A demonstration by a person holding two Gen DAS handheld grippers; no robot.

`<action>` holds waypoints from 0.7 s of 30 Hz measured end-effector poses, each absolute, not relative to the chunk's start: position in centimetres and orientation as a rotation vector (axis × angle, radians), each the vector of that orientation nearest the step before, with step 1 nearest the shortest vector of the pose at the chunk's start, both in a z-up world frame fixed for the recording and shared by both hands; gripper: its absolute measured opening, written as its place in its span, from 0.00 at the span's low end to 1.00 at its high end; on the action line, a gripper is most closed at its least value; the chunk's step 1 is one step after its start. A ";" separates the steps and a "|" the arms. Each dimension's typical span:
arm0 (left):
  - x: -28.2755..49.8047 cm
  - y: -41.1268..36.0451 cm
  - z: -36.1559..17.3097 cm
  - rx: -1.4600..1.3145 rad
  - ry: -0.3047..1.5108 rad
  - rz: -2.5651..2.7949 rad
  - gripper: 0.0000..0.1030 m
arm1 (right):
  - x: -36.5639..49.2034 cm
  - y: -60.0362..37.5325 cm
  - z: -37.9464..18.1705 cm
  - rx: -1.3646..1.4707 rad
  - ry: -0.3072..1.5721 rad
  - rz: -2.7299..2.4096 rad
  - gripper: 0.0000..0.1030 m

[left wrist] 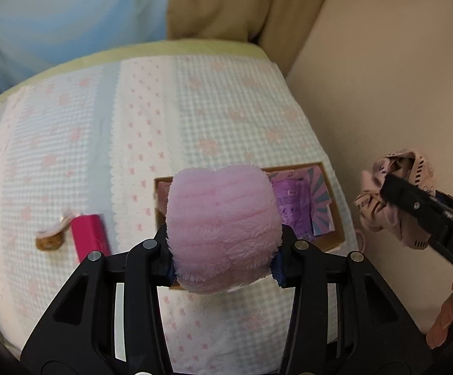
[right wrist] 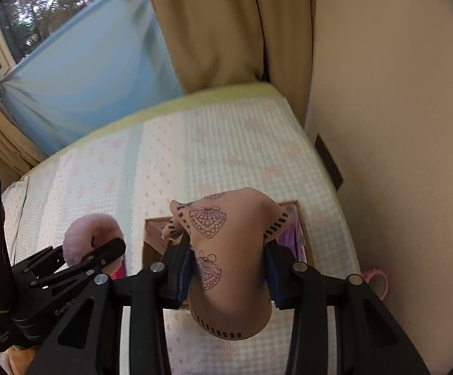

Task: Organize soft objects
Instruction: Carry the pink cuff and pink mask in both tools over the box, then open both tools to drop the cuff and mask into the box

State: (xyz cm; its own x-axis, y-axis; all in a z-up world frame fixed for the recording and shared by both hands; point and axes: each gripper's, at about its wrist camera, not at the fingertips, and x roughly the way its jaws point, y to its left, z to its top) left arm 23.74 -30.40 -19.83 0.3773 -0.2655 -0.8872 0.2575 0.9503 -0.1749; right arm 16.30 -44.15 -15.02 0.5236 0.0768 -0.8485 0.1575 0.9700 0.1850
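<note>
Bedding in pale gingham with pink flowers covers the bed [left wrist: 232, 100], which sits against a beige wall [left wrist: 382, 78], with tan curtains [left wrist: 226, 3] and a blue sheet [left wrist: 70, 12] behind. A box [left wrist: 332, 215] rests on the bed near the wall. Above it, the left gripper [left wrist: 223, 250] pinches a pink plush [left wrist: 223, 228], and the right gripper [right wrist: 229, 272] pinches a patterned cloth [right wrist: 226, 250]. A pink roll [left wrist: 89, 234] lies left of the box, and a pink mug [right wrist: 377, 281] shows at the bed's edge.
</note>
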 end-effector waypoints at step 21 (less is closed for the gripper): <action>29.2 -32.0 -33.6 0.160 1.391 -0.374 0.56 | 21.1 -44.9 -31.5 0.379 1.375 -0.062 0.51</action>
